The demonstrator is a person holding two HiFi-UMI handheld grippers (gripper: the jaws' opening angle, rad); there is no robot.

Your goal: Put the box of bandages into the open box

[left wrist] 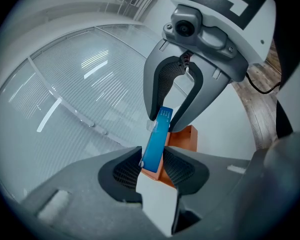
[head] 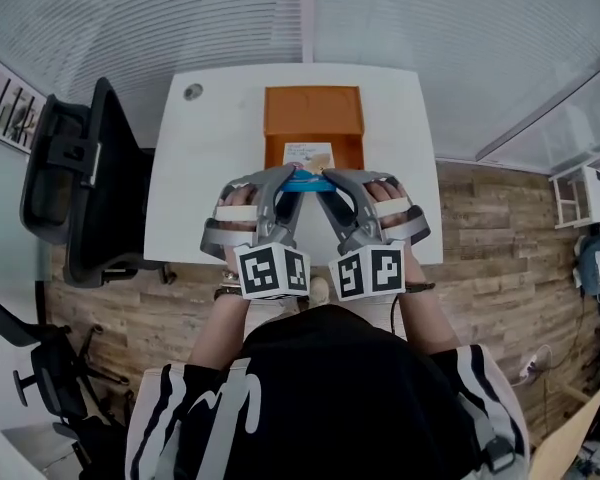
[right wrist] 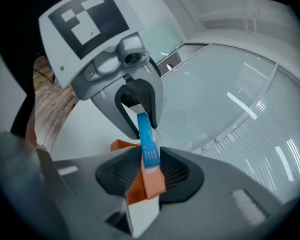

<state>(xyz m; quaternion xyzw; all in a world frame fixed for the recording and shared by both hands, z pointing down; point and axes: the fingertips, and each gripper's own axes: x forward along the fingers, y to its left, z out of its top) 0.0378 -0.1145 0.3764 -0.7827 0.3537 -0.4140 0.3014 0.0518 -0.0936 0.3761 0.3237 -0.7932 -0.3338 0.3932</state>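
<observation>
Left hand-held gripper [left wrist: 152,157], right hand-held gripper [right wrist: 150,159] clamp bandage box [head: 308,182], mostly hidden.

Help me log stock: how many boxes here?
2: the blue bandage box gripped by the left gripper and right gripper, and the open orange box on the table. More may lie inside.

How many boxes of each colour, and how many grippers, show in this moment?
orange open box: 1
blue box of bandages: 1
grippers: 2 (left gripper, right gripper, both clamped on the blue box)
total: 4
</observation>
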